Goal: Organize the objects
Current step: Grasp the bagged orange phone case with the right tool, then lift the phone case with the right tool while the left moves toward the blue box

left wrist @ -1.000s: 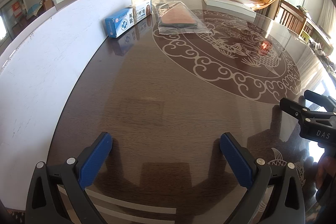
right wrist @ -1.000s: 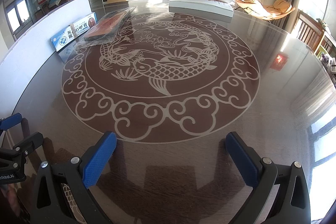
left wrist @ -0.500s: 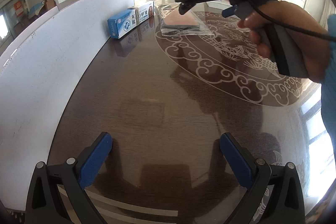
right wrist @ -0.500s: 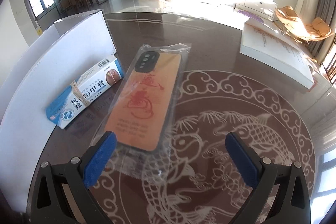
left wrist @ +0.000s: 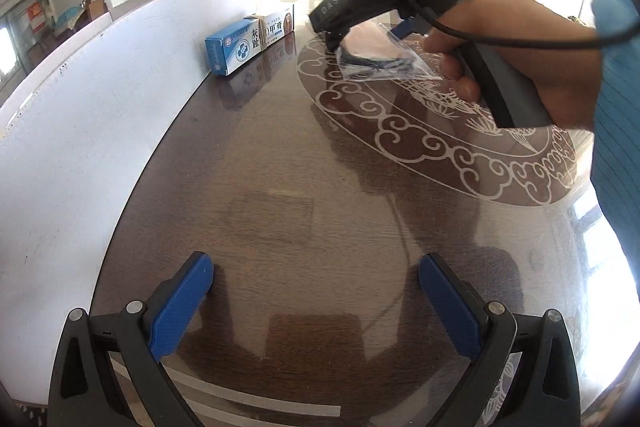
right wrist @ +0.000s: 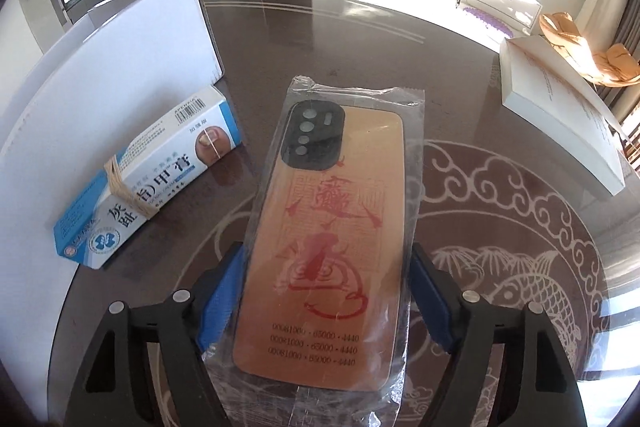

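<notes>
An orange phone case with red characters, sealed in a clear bag, lies on the dark table. My right gripper straddles its near half; the jaws are closing and the blue pads touch the bag's two long sides. The left wrist view shows the same gripper, held by a hand, down on the phone case. A bundle of blue-and-white medicine boxes stands left of the case, against the white board. My left gripper hovers open over bare table, with nothing between its fingers.
A tall white board runs along the table's left side. A thick white book lies at the far right of the table. The table top bears a pale fish-and-cloud inlay. Living-room furniture stands beyond.
The right gripper swept across the table to the phone case and its jaws have narrowed onto the case's sides. The left gripper has kept still.
</notes>
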